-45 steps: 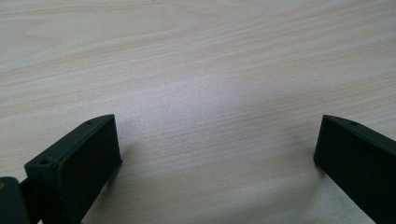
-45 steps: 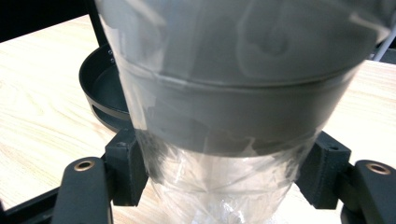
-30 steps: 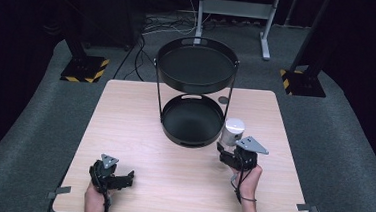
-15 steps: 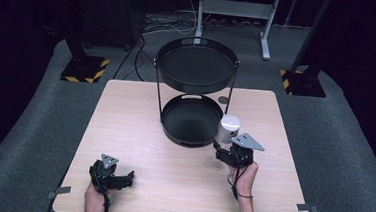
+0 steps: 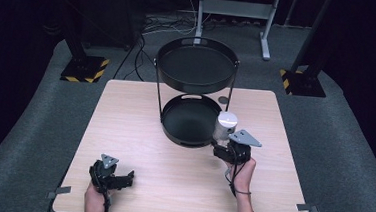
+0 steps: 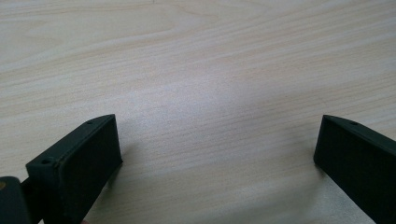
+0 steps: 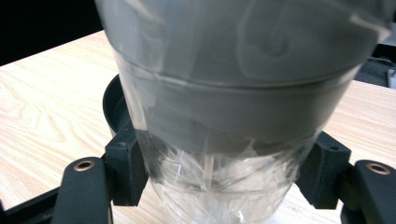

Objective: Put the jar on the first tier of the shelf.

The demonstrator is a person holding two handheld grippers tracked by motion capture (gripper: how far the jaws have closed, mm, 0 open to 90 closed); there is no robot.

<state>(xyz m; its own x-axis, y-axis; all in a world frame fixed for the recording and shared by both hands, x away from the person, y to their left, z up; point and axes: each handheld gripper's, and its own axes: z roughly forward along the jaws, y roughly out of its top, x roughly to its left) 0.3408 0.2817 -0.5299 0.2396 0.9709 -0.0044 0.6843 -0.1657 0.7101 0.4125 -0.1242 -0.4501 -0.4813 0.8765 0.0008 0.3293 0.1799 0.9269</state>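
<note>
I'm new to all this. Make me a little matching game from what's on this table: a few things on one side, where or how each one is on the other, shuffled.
Things:
1. left tool
2. right tool
3. cup
4. upper tray

States:
a. held up on thin posts above the lower tray
b. clamped between two black jaws, wrapped in grey tape
c. open, jaws wide apart over bare wood
d. shut on something, near the lower tray's rim

Pairs: 1-c, 2-d, 3-b, 4-a
</note>
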